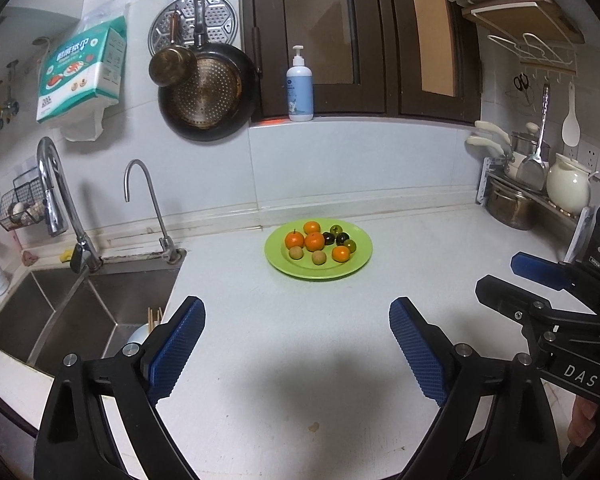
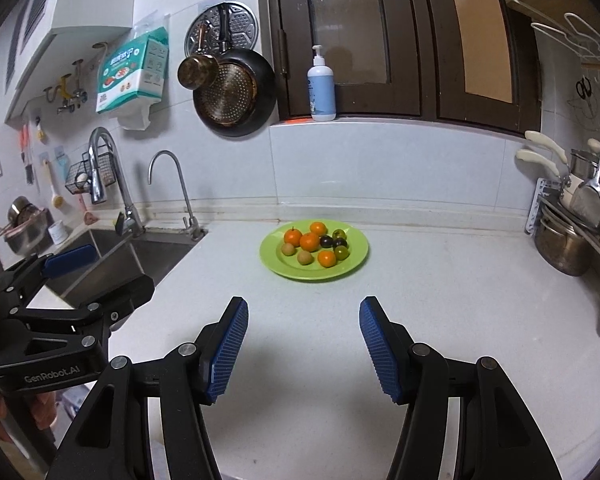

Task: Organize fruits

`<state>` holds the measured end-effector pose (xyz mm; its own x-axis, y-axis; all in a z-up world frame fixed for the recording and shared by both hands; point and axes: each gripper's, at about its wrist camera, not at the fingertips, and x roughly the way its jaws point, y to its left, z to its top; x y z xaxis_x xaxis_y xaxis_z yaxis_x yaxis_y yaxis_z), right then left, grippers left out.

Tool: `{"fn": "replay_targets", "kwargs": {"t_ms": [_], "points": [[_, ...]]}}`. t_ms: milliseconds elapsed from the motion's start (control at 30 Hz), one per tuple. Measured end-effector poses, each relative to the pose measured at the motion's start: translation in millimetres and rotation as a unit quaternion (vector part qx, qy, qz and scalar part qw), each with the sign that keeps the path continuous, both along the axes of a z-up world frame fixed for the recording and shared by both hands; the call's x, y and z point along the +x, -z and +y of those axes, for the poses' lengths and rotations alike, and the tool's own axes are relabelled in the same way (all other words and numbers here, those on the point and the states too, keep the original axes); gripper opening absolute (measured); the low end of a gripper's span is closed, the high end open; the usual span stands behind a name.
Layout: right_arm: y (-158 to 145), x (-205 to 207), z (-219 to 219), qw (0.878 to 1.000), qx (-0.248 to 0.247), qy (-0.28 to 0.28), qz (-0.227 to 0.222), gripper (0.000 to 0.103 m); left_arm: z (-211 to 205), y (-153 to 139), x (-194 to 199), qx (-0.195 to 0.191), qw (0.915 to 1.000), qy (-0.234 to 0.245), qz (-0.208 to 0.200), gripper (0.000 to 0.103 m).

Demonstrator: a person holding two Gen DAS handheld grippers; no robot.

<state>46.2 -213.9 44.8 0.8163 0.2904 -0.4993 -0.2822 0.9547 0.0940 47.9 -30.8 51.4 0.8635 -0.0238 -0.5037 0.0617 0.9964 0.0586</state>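
A green plate point(image 1: 356, 268) point(image 2: 352, 266) sits on the white counter near the back wall. It holds several small oranges point(image 1: 314, 241) point(image 2: 309, 241), several dark green and purple fruits point(image 1: 342, 239) point(image 2: 326, 241) and two tan round fruits point(image 1: 319, 257) point(image 2: 304, 257). My left gripper point(image 1: 296, 322) is open and empty, well short of the plate. My right gripper point(image 2: 304, 320) is open and empty, also short of the plate. Each gripper shows at the edge of the other's view: the right one point(image 1: 504, 276) and the left one point(image 2: 100, 268).
A steel sink point(image 1: 80, 312) with two taps point(image 1: 56, 192) lies to the left. A pot rack point(image 1: 516, 200) and a cream jar point(image 1: 568, 186) stand at the right. A pump bottle point(image 1: 300, 88) stands on the window sill. Pans point(image 1: 206, 92) hang on the wall.
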Motion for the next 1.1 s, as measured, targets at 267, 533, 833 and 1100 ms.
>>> {"fn": "replay_targets", "kwargs": {"t_ms": [267,533,833,1100], "points": [[-0.8,-10.3,-0.8,1.000,0.003,-0.004,-0.003,0.059,-0.5,-1.6,-12.3,0.004,1.0000,-0.008,-0.004,0.103],[-1.6,-14.4,-1.4,1.000,0.004,-0.006,-0.004,0.059,-0.8,-2.8,-18.5,0.005,0.9999,-0.011,-0.008,0.103],[-1.3,-14.6,-2.1,1.000,0.004,-0.006,-0.003,0.059,-2.5,-3.4,-19.4,0.010,0.9997,-0.019,-0.008,0.103],[-1.2,-14.7,-2.6,1.000,0.004,-0.007,-0.004,0.059,-2.4,-3.8,-19.7,0.009,0.9997,-0.019,-0.009,0.103]]}}
